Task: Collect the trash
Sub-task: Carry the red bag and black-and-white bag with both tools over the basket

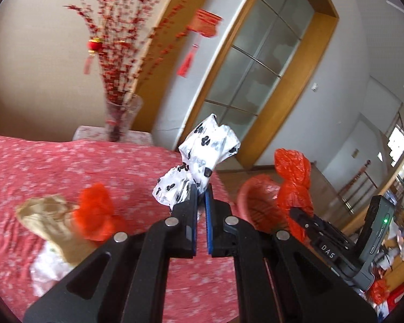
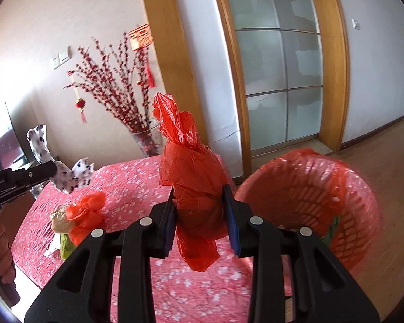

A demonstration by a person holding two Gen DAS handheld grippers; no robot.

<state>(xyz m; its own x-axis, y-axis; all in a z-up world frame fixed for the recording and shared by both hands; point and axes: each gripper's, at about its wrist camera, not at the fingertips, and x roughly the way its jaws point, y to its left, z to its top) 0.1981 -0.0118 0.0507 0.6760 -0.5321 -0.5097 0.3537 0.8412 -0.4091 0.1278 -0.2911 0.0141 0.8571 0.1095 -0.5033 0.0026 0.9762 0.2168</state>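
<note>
My left gripper [image 1: 201, 188] is shut on a white plastic bag with black paw prints [image 1: 204, 150] and holds it above the table; the bag also shows in the right wrist view [image 2: 67, 175]. My right gripper [image 2: 199, 196] is shut on a crumpled red plastic bag [image 2: 191, 167] and holds it in the air just left of a red mesh waste basket [image 2: 317, 199] lined with red plastic. The same red bag [image 1: 293, 177] and basket [image 1: 256, 202] show at the right of the left wrist view.
The table has a red flowered cloth [image 2: 137, 188]. On it lie a small red bag [image 2: 86, 215], a tan paper bag [image 1: 48, 220] and white wrapping [image 1: 45, 269]. A glass vase of red branches [image 1: 121, 118] stands at the far edge. A glass door [image 2: 277, 80] is behind.
</note>
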